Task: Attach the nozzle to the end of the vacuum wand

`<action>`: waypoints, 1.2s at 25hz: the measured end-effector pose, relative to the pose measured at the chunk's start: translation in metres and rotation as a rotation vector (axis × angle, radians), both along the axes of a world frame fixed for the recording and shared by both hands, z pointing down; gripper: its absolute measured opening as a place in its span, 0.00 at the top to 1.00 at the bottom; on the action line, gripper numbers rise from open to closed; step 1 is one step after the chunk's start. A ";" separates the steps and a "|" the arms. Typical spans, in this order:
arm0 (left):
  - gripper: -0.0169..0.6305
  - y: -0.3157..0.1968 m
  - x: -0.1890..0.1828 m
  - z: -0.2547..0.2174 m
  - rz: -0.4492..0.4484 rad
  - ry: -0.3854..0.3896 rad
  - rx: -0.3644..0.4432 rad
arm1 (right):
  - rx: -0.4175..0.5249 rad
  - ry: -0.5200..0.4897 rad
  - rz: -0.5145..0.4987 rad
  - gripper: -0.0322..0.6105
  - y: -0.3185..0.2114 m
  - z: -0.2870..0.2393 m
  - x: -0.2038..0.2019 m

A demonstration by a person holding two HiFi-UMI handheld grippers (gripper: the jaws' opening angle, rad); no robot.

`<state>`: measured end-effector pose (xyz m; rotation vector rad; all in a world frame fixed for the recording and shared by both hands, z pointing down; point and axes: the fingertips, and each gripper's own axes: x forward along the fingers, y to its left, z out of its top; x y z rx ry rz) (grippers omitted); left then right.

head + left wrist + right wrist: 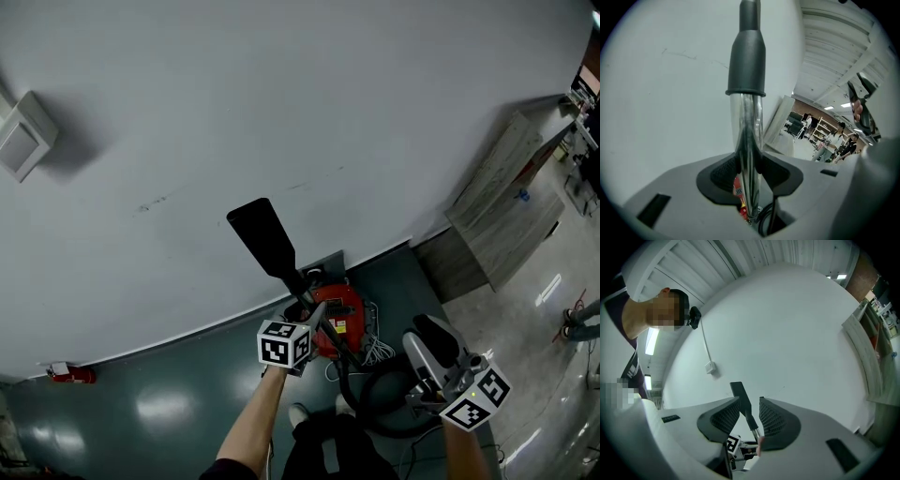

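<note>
In the head view my left gripper (311, 315) is shut on the chrome vacuum wand (319, 323), which slants up and to the left in front of the pale wall. The flat black nozzle (265, 234) sits on the wand's upper end. The left gripper view shows the pads (723, 174) pressed on the shiny tube (749, 136), with the nozzle's black collar (747, 61) over its top. My right gripper (427, 336) hovers at lower right, apart from the wand, open with nothing between the jaws. Through its gap (750, 411) the far nozzle (740, 397) shows.
The red vacuum body (339, 319) stands on the grey floor by the wall, with a black hose (375, 412) and white cable (380, 350) beside it. A wooden cabinet (511, 202) stands at right, a white wall box (26, 134) at upper left. People (843, 140) stand far off.
</note>
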<state>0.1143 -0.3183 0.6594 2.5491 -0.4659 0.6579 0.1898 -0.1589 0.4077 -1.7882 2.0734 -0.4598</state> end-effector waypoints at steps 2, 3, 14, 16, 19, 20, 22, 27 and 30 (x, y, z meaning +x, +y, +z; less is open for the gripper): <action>0.74 -0.012 -0.006 0.007 -0.016 0.014 -0.018 | -0.011 -0.009 0.007 0.74 0.001 0.006 0.002; 0.74 -0.016 -0.008 0.009 -0.022 0.023 -0.026 | -0.016 -0.015 0.011 0.74 0.002 0.009 0.004; 0.74 -0.029 -0.009 0.017 -0.043 0.046 -0.024 | -0.029 -0.026 0.025 0.74 0.003 0.021 0.008; 0.73 -0.029 -0.012 0.018 -0.046 0.039 -0.021 | -0.031 -0.028 0.022 0.74 0.004 0.022 0.007; 0.73 -0.029 -0.018 0.022 -0.054 0.028 -0.030 | -0.031 -0.027 0.017 0.74 0.004 0.023 0.005; 0.73 -0.029 -0.020 0.023 -0.055 0.026 -0.033 | -0.032 -0.027 0.016 0.74 0.005 0.023 0.004; 0.73 -0.027 -0.024 0.023 -0.060 0.026 -0.036 | -0.032 -0.027 0.014 0.74 0.006 0.023 0.001; 0.73 -0.021 -0.033 0.015 -0.069 0.034 -0.024 | -0.029 -0.022 0.011 0.74 0.008 0.024 -0.006; 0.73 -0.013 -0.040 0.000 -0.071 0.046 -0.005 | -0.027 -0.018 0.011 0.76 0.009 0.022 -0.012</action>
